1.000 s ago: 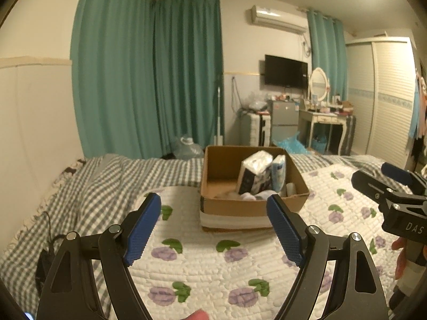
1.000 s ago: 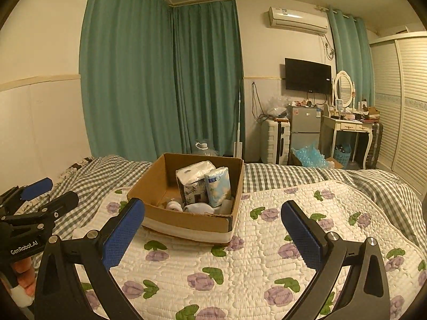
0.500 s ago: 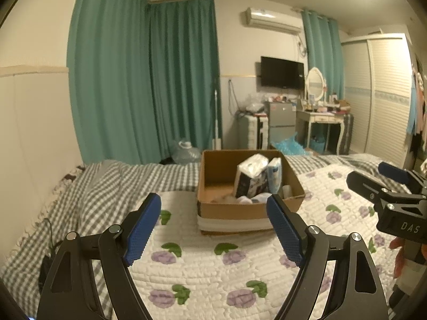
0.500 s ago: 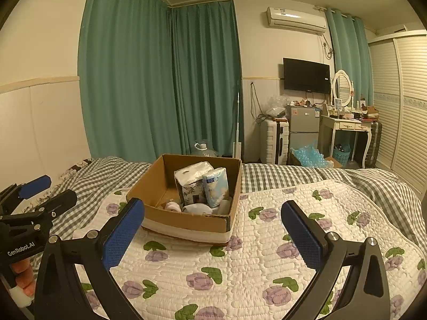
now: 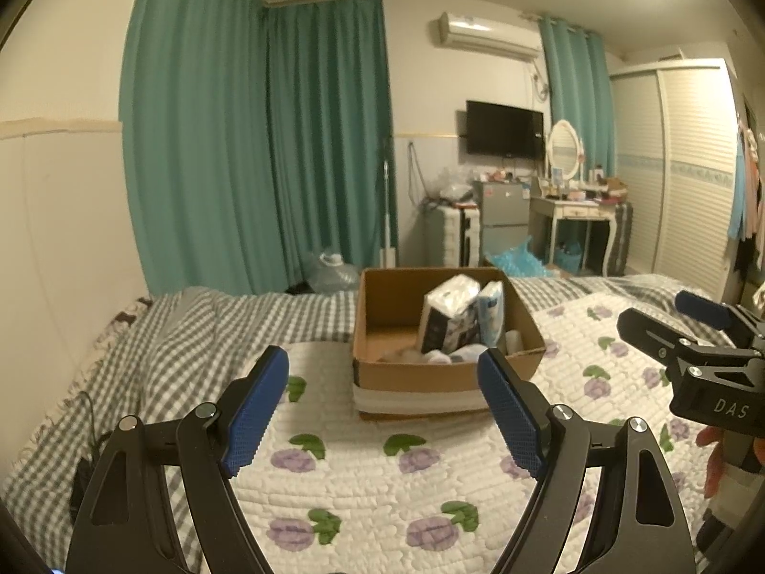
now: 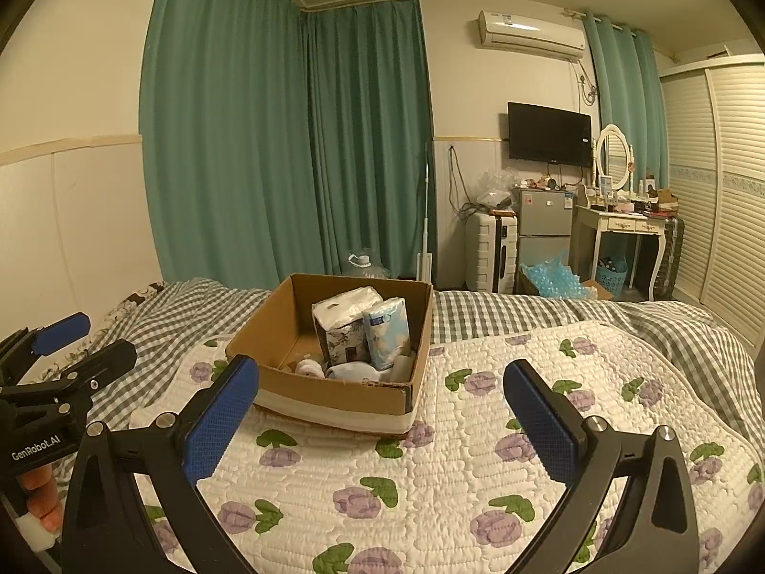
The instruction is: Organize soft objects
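Observation:
A brown cardboard box point(image 5: 406, 373) point(image 6: 334, 390) sits on the flowered quilt of the bed. It holds two upright tissue packs point(image 5: 452, 320) point(image 6: 363, 330) and small white soft items point(image 6: 351, 370) at its bottom. My left gripper point(image 5: 387, 411) is open and empty, above the quilt short of the box. My right gripper point(image 6: 382, 416) is open and empty, also short of the box. Each gripper shows at the edge of the other's view, the right point(image 5: 693, 335) and the left point(image 6: 62, 354).
The white quilt with purple flowers point(image 6: 478, 478) covers the bed over a grey checked blanket point(image 5: 191, 330). Teal curtains, a wall TV, a small fridge, a suitcase and a dressing table point(image 6: 617, 225) stand beyond the bed. A wardrobe is at the right.
Both grippers have drawn back and risen slightly from the box, which looks smaller and lower in view. Both stay open and empty.

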Demonstrator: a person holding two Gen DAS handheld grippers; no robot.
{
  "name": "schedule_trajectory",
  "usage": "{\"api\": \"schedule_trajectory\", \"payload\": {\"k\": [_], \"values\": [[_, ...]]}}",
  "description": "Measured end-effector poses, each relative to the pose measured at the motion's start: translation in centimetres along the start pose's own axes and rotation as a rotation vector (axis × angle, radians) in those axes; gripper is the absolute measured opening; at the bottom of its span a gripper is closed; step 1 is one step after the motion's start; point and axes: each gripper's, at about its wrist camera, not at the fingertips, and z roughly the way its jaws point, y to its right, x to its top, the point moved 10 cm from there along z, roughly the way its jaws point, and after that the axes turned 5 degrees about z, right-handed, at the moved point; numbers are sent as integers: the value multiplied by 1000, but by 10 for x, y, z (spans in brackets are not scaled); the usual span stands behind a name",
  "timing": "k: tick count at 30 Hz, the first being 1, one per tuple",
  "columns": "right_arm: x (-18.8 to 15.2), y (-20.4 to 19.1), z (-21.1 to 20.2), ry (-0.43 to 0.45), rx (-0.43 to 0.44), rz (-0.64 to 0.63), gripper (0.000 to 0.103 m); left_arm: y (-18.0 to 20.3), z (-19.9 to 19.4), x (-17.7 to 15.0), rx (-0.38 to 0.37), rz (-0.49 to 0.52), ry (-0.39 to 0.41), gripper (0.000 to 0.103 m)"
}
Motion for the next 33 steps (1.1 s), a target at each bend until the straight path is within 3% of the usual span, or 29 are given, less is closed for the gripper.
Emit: {"api": "schedule_trajectory", "payload": {"k": [33], "values": [[-7, 0, 1, -7, 3, -3, 103, -5, -3, -3, 12, -20, -11, 83]]}}
